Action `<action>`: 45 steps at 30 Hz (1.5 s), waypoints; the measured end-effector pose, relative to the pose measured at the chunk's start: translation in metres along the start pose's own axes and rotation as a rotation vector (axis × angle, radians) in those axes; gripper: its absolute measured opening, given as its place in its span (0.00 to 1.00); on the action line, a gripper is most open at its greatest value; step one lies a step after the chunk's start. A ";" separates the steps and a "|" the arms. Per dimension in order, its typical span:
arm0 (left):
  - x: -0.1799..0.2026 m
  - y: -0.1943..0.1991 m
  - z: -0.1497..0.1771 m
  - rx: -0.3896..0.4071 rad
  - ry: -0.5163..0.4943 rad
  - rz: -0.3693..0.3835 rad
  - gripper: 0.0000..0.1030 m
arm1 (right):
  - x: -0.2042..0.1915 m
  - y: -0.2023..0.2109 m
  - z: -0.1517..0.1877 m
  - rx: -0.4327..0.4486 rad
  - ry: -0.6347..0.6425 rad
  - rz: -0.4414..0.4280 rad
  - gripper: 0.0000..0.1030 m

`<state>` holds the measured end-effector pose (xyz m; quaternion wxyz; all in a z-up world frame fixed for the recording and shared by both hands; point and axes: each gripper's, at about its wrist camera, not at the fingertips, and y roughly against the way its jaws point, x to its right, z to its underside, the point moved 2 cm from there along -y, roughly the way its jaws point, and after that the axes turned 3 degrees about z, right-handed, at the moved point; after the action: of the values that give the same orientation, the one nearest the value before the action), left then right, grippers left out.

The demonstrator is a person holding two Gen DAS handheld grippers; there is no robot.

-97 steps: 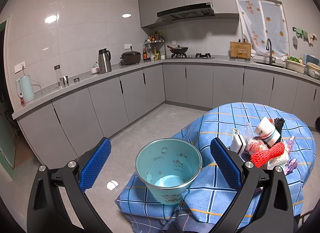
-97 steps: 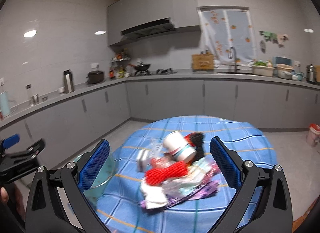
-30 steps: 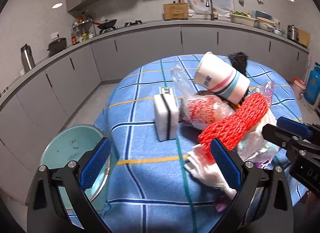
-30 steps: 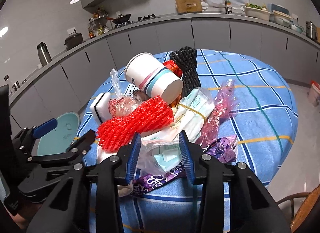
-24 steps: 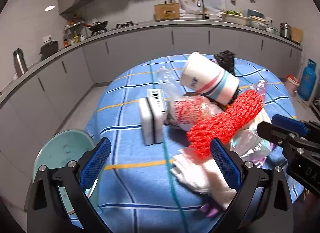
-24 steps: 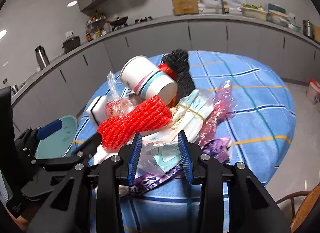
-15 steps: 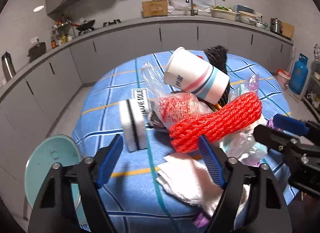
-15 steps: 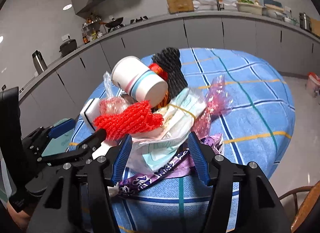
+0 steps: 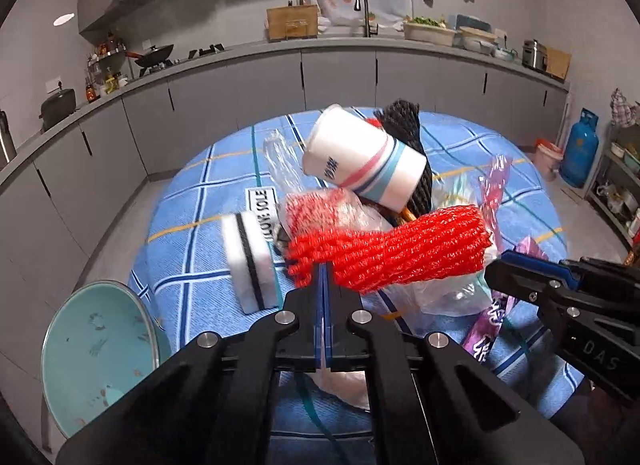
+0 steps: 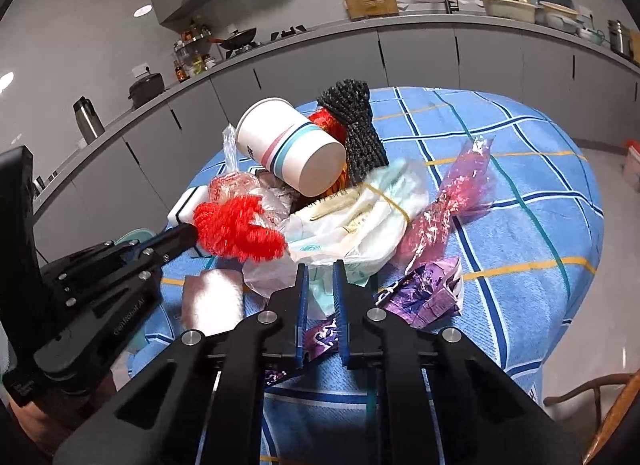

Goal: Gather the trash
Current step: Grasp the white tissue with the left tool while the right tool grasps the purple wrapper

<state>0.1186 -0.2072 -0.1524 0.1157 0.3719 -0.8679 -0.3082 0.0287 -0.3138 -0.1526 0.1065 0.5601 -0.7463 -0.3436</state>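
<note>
Pinching red foam net in left gripper; right gripper clamps plastic bag, contact point hidden lower centre.

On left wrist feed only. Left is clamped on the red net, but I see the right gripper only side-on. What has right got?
Observer: Right gripper is pinched on the plastic bag at the pile's near edge, with bag film between its fingers.
Operator: What's just past that bag?
Observer: A white packet bound by a rubber band, leaning against the paper cup.
Operator: Anything off the table on that side?
Observer: A wooden chair beside the table, in the lower right corner of the right wrist view.
</note>
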 end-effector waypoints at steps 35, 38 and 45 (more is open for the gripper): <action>-0.002 -0.021 0.046 -0.179 0.120 0.057 0.50 | 0.018 -0.013 0.026 -0.100 -0.024 0.107 0.41; 0.010 -0.017 0.047 -0.170 0.079 0.079 0.30 | 0.013 -0.015 0.028 -0.117 -0.001 0.095 0.20; 0.008 -0.004 0.049 -0.145 0.077 0.092 0.06 | 0.006 -0.014 0.033 -0.145 0.008 0.069 0.01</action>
<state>0.0942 -0.1932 -0.1929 0.1898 0.3336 -0.8545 -0.3501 0.0194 -0.3084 -0.1871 0.1618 0.5264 -0.7376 -0.3907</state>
